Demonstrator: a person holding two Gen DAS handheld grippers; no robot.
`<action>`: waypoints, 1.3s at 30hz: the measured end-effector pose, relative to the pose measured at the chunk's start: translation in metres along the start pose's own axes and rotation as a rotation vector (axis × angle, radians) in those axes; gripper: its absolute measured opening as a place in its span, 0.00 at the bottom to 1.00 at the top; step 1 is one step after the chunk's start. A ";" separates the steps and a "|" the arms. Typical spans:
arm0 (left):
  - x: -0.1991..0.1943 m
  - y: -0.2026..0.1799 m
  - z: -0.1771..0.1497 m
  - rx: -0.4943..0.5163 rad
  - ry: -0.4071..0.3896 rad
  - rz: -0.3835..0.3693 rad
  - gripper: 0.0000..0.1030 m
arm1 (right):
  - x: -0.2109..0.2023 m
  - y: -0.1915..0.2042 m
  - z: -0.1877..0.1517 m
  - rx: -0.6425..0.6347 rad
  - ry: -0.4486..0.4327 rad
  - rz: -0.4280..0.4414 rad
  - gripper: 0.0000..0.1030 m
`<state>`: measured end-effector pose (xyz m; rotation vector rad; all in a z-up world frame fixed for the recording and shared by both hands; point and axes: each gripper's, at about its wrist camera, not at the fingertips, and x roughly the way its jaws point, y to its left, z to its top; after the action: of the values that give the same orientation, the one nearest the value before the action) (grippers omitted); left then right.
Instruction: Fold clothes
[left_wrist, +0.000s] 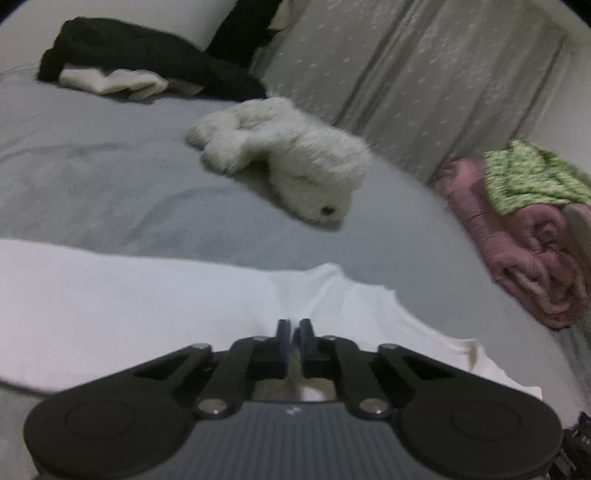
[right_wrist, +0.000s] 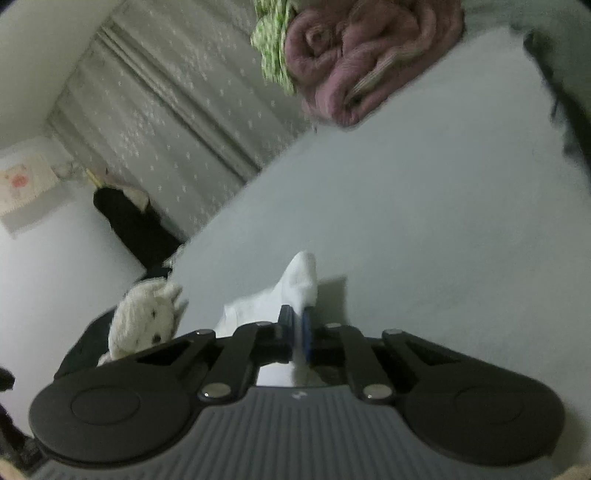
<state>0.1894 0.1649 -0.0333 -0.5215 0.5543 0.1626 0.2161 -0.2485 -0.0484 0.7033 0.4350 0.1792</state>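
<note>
A white garment (left_wrist: 129, 295) lies spread across the near part of the grey bed sheet (left_wrist: 92, 166). Low in the left wrist view, my left gripper (left_wrist: 294, 330) sits over the garment's near edge, jaws shut, with a strip of pale cloth showing between the fingers. In the right wrist view my right gripper (right_wrist: 297, 325) is shut on a bunched corner of the white garment (right_wrist: 301, 277), which pokes up past the fingertips. The rest of the garment is hidden behind that gripper's body.
A white plush toy (left_wrist: 295, 166) lies mid-bed and also shows as the plush toy (right_wrist: 147, 321) left of the right gripper. Dark clothes (left_wrist: 147, 55) are heaped at the far left. A folded pink blanket (left_wrist: 528, 251) with a green cloth (left_wrist: 528, 181) sits at the right, by a patterned curtain (left_wrist: 424, 74).
</note>
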 end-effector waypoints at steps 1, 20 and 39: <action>-0.001 0.000 0.000 0.014 -0.011 0.010 0.04 | -0.003 0.001 0.001 -0.009 -0.021 -0.009 0.06; -0.019 -0.020 -0.014 0.140 -0.039 -0.008 0.37 | -0.002 -0.005 0.005 0.023 0.023 -0.104 0.17; -0.072 0.021 -0.029 0.206 -0.017 0.307 0.48 | -0.002 0.019 0.000 -0.132 0.045 -0.058 0.43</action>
<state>0.1095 0.1671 -0.0242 -0.2323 0.6249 0.3976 0.2137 -0.2350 -0.0351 0.5579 0.4812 0.1680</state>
